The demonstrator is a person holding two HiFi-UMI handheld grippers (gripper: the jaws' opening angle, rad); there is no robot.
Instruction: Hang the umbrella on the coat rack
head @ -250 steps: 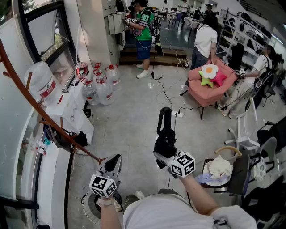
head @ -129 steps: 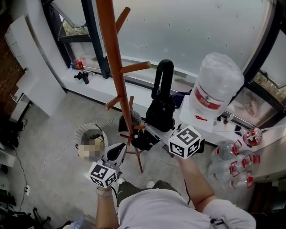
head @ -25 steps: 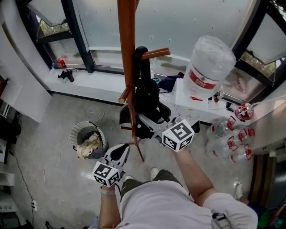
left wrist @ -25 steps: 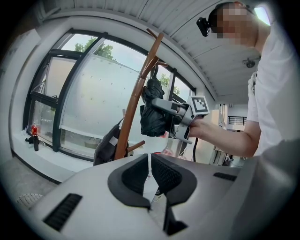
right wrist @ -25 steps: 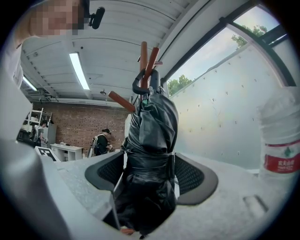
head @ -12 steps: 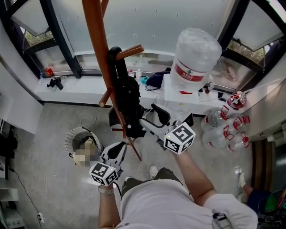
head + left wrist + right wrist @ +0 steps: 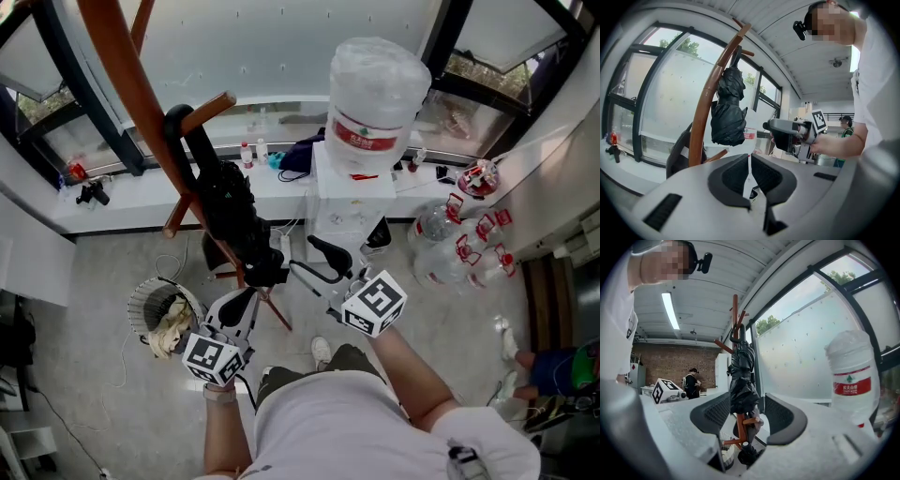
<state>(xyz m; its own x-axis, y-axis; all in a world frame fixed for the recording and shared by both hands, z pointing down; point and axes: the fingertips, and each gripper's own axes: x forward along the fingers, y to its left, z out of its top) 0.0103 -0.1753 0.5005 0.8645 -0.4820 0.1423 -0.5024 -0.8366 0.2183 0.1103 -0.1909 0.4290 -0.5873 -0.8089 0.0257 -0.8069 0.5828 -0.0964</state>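
The umbrella hung folded by its looped handle on a peg of the coat rack, with its bundle lying along the pole. The right tongs stood at four o'clock of it. They were clear of the fabric and had just been closing, though they were parted, with nothing between them. The left tongs were pressed together and empty, at six o'clock of the umbrella.

The likeliest mishap would be a tong or arm brushing the bundle on the way out. That could swing the handle off the peg or rock the slim rack.

A wire wastebasket at eight o'clock held pale crumpled scraps. At two o'clock, the fill of the upturned water jug could not be told.
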